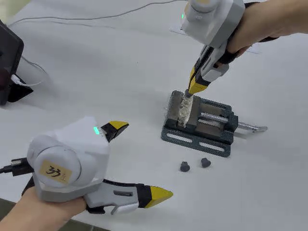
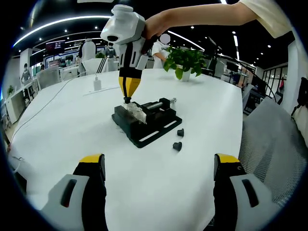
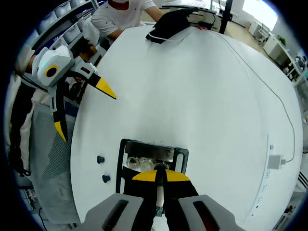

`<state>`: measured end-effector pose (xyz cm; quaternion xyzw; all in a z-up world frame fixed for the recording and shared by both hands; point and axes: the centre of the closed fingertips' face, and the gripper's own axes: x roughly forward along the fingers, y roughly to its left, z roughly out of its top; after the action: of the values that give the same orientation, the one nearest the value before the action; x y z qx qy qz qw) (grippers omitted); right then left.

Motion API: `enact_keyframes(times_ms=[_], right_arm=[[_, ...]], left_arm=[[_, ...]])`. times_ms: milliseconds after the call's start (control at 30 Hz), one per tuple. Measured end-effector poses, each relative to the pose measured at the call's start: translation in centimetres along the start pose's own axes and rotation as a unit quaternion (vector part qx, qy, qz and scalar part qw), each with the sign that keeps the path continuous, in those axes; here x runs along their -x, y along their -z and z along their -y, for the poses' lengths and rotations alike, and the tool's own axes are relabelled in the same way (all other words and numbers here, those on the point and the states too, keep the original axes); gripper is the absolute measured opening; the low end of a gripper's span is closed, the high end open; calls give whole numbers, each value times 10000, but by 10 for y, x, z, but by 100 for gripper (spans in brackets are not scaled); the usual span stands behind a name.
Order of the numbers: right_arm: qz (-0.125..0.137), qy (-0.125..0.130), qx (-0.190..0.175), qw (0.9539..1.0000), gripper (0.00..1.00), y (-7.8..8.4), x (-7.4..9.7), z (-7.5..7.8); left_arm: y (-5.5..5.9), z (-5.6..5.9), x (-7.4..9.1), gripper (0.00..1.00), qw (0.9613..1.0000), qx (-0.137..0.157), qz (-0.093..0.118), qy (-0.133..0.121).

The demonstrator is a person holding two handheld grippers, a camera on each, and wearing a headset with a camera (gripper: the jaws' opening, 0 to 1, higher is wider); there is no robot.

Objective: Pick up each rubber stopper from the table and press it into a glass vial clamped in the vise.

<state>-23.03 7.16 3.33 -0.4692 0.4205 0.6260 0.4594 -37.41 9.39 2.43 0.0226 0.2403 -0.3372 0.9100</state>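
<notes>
Right gripper (image 1: 194, 87), upper right of the head view: pointed steeply down, jaws clenched on a dark rubber stopper (image 1: 187, 93). The stopper sits at the mouth of one of the glass vials (image 1: 185, 109) clamped in the bench vise (image 1: 211, 126), centre right. How far it has entered the neck is too small to tell.

Left gripper (image 1: 139, 160), lower left: released, jaws wide apart with nothing between them, well apart from the vise.

Risks, as judged:
- The push comes in at a slant. If the stopper meets the rim off-centre it may cock sideways, pop out of the jaws and roll off.
- Glass is held between steel faces, so hard or sideways force could crack the vial or tip it in the clamp.
- The yellow jaw tips are just beside the neighbouring vials and could knock them.
- Nothing steadies the vise, so a lateral shove may slide it on the smooth white table (image 1: 120, 72).

Surroundings:
- Two loose stoppers (image 1: 185, 166) lie on the table just below the vise base, near each other — the vise body stands between them and the right gripper, while the left gripper's way to them looks open.
- The vise screw handle (image 1: 252, 127) sticks out to the right.
- A black device (image 1: 7, 62) with a white cable (image 1: 29, 72) is at the left edge, well apart from the work.
</notes>
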Motion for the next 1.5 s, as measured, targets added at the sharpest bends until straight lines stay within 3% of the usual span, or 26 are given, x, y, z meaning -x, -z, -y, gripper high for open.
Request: enact_keyframes(times_ms=[200,767,1233,1500], right_arm=[[-76,74,89,9999,0,-1,1,-5],[-300,302,266,9987,0,2,-3,0],[-269,192,240,9992,0,1,-6,3],[-222,105,122,9996,0,3,-6,0]], left_arm=[[1,1,-1,93,10000,12,-5,29],[-1,2,-8,92,9999,72,39,86],[0,-1,-13,92,9997,227,80,61],[-7,-4,-16,92,9994,285,179,38]])
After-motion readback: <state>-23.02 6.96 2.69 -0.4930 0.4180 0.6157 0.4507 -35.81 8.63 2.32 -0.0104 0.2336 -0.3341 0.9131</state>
